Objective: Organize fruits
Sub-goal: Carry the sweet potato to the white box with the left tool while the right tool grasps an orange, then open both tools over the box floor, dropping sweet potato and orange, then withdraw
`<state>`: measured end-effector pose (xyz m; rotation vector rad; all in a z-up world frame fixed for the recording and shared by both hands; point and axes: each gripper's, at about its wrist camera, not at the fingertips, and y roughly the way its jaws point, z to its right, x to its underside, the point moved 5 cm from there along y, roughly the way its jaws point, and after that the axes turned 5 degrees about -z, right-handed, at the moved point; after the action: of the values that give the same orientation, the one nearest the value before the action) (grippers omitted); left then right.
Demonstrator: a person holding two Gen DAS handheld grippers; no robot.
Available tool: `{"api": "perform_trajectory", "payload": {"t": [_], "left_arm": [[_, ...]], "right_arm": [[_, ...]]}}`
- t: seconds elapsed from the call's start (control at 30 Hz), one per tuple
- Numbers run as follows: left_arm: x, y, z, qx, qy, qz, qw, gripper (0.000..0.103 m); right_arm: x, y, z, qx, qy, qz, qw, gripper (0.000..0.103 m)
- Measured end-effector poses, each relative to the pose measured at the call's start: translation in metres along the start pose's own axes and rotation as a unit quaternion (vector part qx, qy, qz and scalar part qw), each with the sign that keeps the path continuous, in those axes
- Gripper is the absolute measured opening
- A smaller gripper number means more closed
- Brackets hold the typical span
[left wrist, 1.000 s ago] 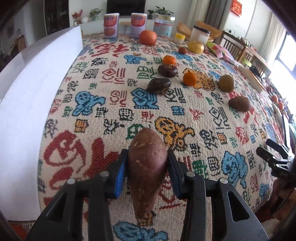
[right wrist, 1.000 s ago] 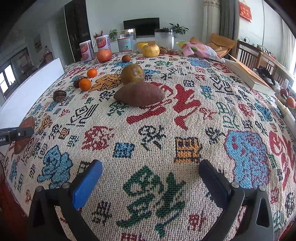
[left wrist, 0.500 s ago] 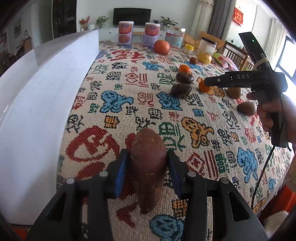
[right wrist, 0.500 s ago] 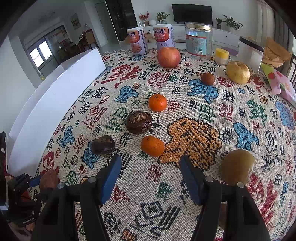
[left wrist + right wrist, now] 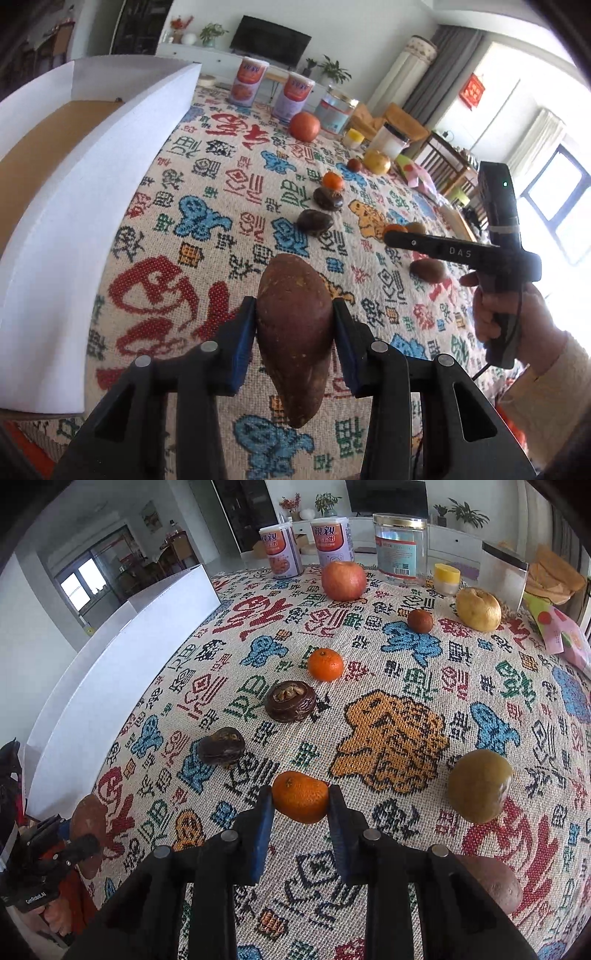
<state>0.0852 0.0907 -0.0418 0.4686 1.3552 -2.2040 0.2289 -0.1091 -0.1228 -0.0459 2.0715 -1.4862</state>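
Observation:
My left gripper [image 5: 293,301] grips a reddish-brown sweet potato [image 5: 293,332] held on end above the patterned tablecloth, and its jaws are closing a little tighter on it. The white box [image 5: 92,184] stands just to its left, its brown floor showing. My right gripper [image 5: 300,792] is closing on a mandarin [image 5: 301,797] that rests on the cloth, with both blue pads against its sides. In the left wrist view the right gripper [image 5: 391,236] reaches in from the right, held by a hand. In the right wrist view the left gripper [image 5: 74,845] and its sweet potato [image 5: 88,812] show at the lower left.
On the cloth lie two dark brown fruits [image 5: 290,700] [image 5: 221,747], another mandarin [image 5: 325,664], an apple [image 5: 343,580], a greenish round fruit [image 5: 480,785], a yellow pear [image 5: 478,609] and a second sweet potato [image 5: 495,882]. Cans [image 5: 280,550] and a jar [image 5: 400,550] line the far edge.
The right gripper swept left across the table to the near mandarin and shut on it. The left gripper rose with the sweet potato and turned toward the white box, showing its inside.

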Motion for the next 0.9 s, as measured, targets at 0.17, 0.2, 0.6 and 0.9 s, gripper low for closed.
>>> {"api": "perform_trajectory", "payload": {"t": [0.17, 0.2, 0.6, 0.9], "left_arm": [[-0.044, -0.075, -0.005, -0.014, -0.017, 0.039, 0.999, 0.041], [-0.052, -0.088, -0.016, -0.033, -0.023, 0.046, 0.9981, 0.041], [-0.05, -0.098, -0.194, -0.26, -0.105, -0.031, 0.9593, 0.042], [-0.066, -0.124, -0.161, -0.263, -0.066, 0.06, 0.9606, 0.072]], "right_arm": [[-0.016, -0.041, -0.069, -0.061, -0.05, 0.037, 0.996, 0.029], [-0.023, -0.048, -0.091, -0.086, -0.059, 0.043, 0.994, 0.029], [-0.064, 0.002, -0.323, -0.226, -0.114, -0.044, 0.966, 0.031], [-0.069, -0.034, -0.291, -0.193, -0.109, 0.039, 0.974, 0.062]]}}
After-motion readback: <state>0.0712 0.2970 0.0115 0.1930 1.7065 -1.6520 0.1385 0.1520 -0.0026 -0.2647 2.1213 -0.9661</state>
